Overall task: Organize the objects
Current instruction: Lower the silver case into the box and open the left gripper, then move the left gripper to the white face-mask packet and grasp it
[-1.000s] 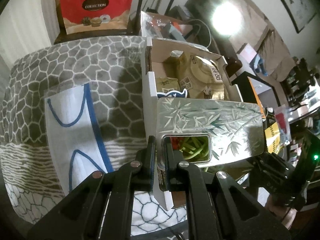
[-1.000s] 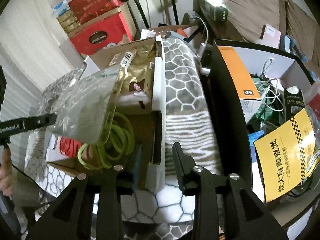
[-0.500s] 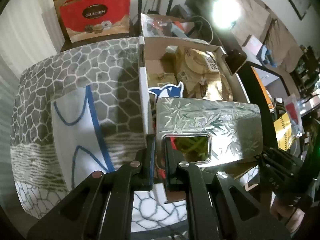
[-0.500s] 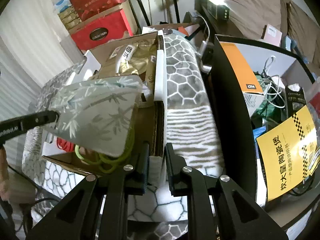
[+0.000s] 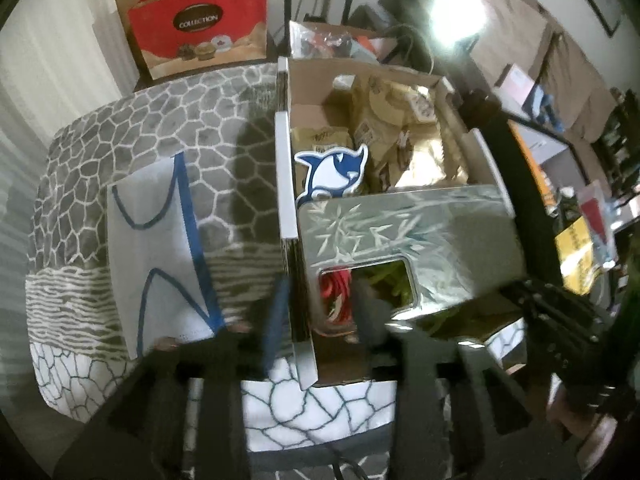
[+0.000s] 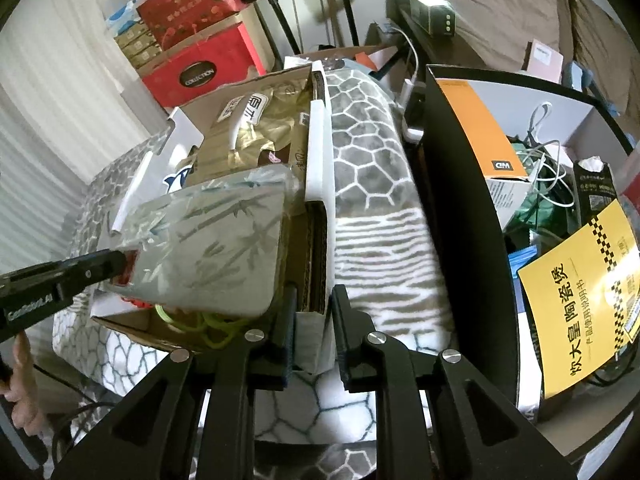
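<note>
An open cardboard box [image 5: 285, 184] [image 6: 318, 168] sits on a grey patterned blanket [image 5: 140, 128]. It holds gold packets [image 5: 400, 128], a blue shark sticker [image 5: 332, 168], red and green cords [image 6: 208, 326]. A silver bamboo-print pouch [image 5: 412, 236] [image 6: 212, 248] lies over the box's near end. My left gripper [image 5: 316, 308] is open and blurred, its fingers on either side of the box's left wall, the pouch's window edge just ahead. My right gripper [image 6: 314, 320] is shut on the box's right wall.
A white cloth with blue lines [image 5: 156, 240] lies on the blanket left of the box. A red bag [image 5: 200, 28] stands behind. A black shelf [image 6: 460, 200] with cables and a yellow sheet [image 6: 580, 300] stands to the right.
My left gripper has opened and let go of the silver pouch, which now rests lower on the box. My right gripper closed onto the box's right wall.
</note>
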Motion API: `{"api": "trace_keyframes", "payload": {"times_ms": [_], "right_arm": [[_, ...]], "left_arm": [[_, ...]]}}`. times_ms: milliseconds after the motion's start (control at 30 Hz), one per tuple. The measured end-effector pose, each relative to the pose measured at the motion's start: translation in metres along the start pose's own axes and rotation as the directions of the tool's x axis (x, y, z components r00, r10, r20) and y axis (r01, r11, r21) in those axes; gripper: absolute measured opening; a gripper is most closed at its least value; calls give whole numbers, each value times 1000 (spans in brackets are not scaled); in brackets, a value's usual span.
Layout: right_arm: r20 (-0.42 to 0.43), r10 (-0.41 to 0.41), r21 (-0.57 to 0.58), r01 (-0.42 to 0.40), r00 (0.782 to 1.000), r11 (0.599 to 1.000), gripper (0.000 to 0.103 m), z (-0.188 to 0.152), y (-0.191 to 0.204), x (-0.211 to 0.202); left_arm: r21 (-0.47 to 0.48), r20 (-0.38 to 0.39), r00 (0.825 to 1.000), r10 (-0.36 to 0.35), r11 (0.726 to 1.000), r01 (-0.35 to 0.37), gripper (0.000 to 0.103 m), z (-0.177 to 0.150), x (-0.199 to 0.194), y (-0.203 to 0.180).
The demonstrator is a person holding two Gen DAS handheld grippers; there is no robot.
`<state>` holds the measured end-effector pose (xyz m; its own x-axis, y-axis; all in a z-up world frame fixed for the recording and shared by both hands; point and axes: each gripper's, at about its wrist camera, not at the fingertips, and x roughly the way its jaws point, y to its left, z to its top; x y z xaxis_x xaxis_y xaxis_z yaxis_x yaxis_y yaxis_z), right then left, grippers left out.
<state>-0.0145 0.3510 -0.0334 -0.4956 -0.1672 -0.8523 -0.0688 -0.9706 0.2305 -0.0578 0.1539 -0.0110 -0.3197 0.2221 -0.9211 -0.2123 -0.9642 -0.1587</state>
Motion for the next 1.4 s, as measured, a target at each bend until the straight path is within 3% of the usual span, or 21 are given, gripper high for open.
{"api": "trace_keyframes", "payload": {"times_ms": [167,333,533,633,967,1267,1400], "right_arm": [[-1,-1,-1,1,1000,1000,16,0,0,0],[-3,-3,-4,3,1000,1000,16,0,0,0],[-7,4,2,-4,1000,1000,17,0,-1,1],[-9,7,4,-7,1000,1000,17,-1,-1,1],[-13,0,2,0,1000,1000,17,0,0,2],[-19,-7,8,7,1000,1000,17,2,-1,4],[-21,-9,12,9,1000,1000,17,2,-2,4]], "left_arm": [[-43,33,997,-69,997,70,42,11,-19,15],[-12,39,998,-56,998,57,43,19,-21,17],[-25,28,992,-122,992,123,46,24,-21,31],[-51,44,994,-105,993,107,58,28,-23,57],[-230,-15,1000,10,973,-13,59,29,3,175],[-325,-105,988,-113,943,74,59,12,47,209],[-293,-83,992,-94,954,66,59,12,48,200]]}}
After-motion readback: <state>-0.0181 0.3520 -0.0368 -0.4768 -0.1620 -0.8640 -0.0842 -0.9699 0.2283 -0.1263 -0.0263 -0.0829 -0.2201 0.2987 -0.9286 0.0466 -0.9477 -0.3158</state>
